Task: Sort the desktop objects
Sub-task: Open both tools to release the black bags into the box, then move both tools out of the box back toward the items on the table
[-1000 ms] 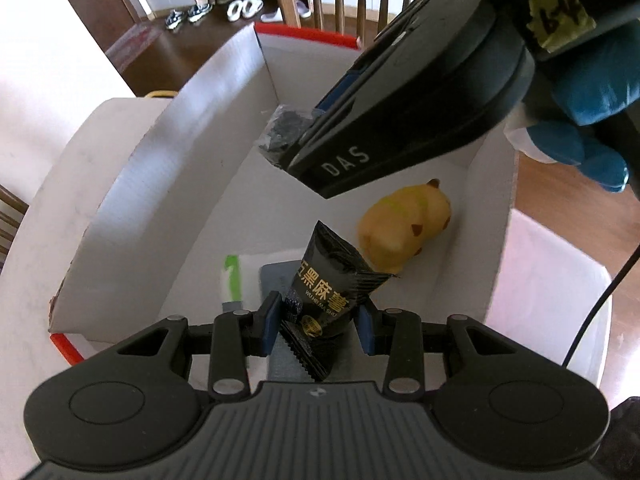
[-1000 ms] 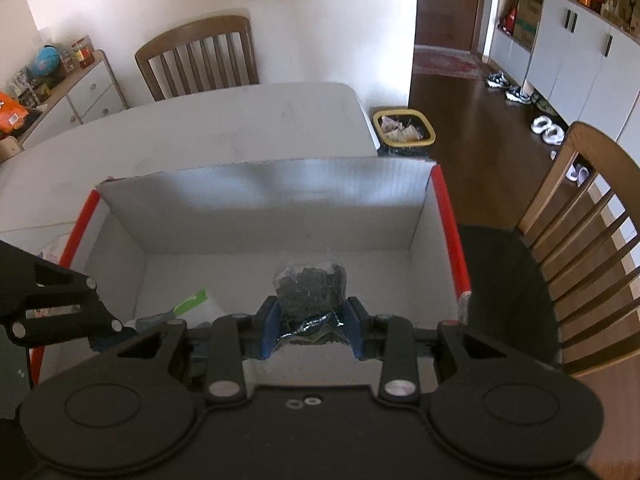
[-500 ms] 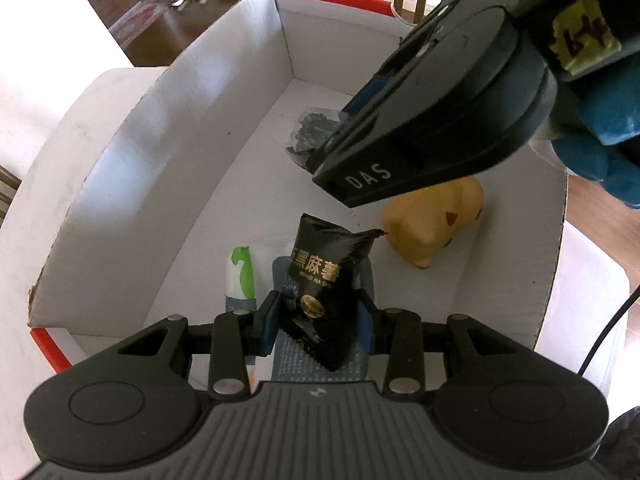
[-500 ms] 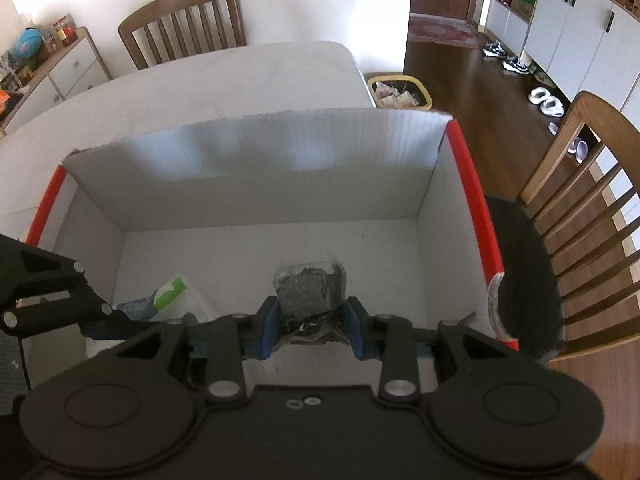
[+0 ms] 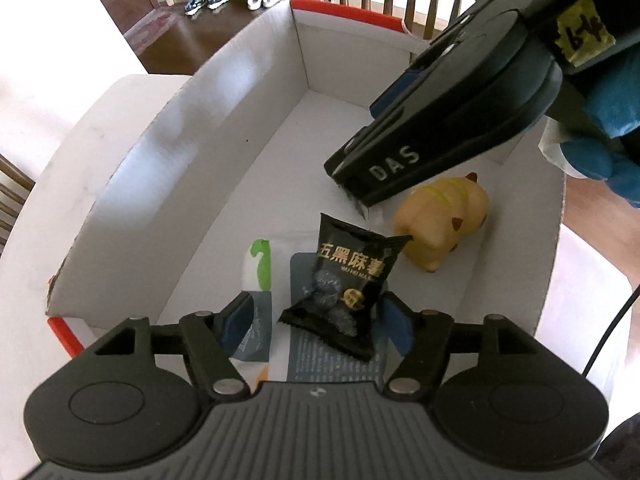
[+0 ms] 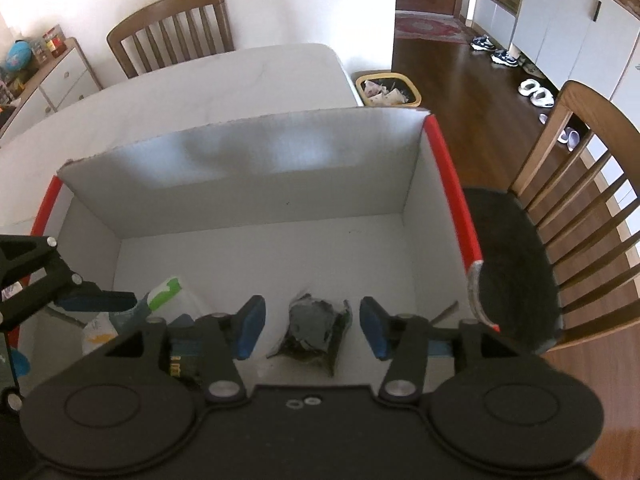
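Note:
A white cardboard box with red edges stands on the white table. My left gripper is open over the box; a black snack packet with gold letters lies between its fingers on a dark flat pack. My right gripper is open inside the box; a dark clear-wrapped packet lies loose between its fingers on the box floor. The right gripper's body shows from the side in the left wrist view. The left gripper's finger shows in the right wrist view.
A yellow plush toy and a white-green tube lie in the box. Wooden chairs stand beside and behind the table. A yellow bin stands on the wood floor.
Both grippers have opened. The black snack packet and the dark wrapped packet were let go and now lie in the box.

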A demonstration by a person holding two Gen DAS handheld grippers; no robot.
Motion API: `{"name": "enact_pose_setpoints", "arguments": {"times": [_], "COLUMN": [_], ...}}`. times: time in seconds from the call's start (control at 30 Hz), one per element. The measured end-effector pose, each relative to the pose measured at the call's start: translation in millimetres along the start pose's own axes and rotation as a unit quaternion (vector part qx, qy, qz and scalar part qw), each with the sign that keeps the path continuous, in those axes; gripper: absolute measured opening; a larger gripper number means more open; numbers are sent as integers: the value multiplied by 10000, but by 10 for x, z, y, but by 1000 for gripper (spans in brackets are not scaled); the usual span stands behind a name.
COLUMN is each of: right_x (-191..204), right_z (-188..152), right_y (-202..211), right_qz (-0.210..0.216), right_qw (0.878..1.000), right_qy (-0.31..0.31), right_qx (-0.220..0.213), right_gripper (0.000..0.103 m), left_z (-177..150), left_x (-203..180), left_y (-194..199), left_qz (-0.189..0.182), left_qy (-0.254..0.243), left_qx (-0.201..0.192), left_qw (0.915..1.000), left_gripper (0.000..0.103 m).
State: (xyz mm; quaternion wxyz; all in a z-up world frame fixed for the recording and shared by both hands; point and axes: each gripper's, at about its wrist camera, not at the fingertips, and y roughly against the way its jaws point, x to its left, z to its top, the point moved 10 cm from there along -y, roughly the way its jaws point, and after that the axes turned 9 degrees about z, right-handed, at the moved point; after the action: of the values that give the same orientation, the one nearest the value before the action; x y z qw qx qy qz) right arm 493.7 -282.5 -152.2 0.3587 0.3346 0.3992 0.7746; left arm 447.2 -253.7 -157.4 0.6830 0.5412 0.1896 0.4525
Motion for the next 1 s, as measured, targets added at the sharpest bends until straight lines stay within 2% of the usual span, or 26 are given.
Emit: {"name": "enact_pose_setpoints", "arguments": {"times": [0.5,0.53,0.73,1.0], "right_x": [175,196,329,598], "right_z": [-51,-48,-87,-144], "right_y": [258,290,480,740], "right_qz": [51,67,162,385], "right_qw": [9998,9998,9990,9967], "right_qy": [91,103,199,262], "right_qx": [-159,-186,-372,-668], "right_gripper": [53,53,53,53], "left_z": [-152,-88,-69,-283], "left_x": [96,88,130,173], "left_y": [378,373,531,845], "left_qz": [4,-12,-37,-25], "left_qy": [406,449,763,1150], "left_qx": [-412,-448,-712,-1042], "left_qw": [9983,9980,9945,9879], "left_gripper": [69,69,69,69]}}
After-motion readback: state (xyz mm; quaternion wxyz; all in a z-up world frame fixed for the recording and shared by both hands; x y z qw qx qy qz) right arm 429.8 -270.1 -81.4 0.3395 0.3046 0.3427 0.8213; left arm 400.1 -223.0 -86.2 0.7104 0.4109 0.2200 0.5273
